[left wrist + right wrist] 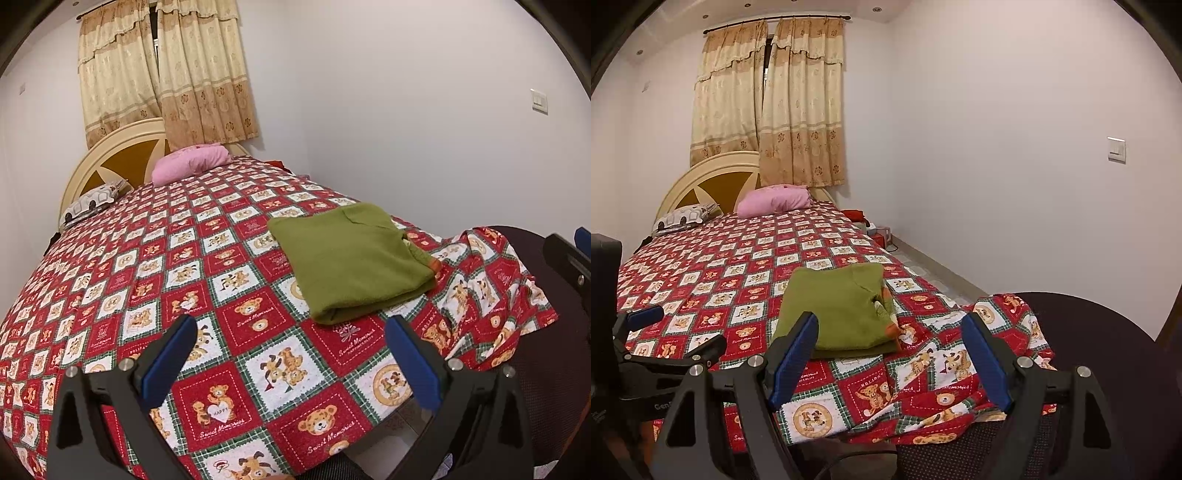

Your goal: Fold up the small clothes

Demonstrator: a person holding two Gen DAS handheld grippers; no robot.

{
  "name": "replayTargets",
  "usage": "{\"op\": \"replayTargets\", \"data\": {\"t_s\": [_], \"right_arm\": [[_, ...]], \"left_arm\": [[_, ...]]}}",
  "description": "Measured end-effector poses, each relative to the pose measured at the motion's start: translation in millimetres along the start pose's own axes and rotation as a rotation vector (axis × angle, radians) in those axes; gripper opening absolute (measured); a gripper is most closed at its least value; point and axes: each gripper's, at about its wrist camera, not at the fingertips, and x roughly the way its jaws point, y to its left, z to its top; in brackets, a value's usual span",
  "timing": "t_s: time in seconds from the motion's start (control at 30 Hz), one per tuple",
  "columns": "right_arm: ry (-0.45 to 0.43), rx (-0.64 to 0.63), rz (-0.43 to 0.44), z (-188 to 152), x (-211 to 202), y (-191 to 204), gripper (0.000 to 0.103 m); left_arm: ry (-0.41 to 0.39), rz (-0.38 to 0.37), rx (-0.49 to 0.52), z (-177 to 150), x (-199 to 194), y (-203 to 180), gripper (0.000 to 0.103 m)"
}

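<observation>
I am holding both grippers back from the folded green garment [351,264].

The left gripper [291,360] and right gripper [890,356] are standing spread, empty; the garment is lying on the bedspread [147,258] near its corner, so I am checking the edges before touching.

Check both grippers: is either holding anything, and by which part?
Nothing is held. The left gripper and right gripper are both open with empty jaws, short of the folded green garment lying on the bedspread.
</observation>
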Motion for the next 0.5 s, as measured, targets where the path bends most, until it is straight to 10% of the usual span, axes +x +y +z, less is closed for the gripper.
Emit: {"op": "replayTargets", "data": {"t_s": [0.5], "right_arm": [[0.009,-0.008,-0.002,-2.1,1.7,1.5,0.08]], "left_arm": [[0.006,0.003,-0.002,-2.5,0.7,3.4,0.103]]}}
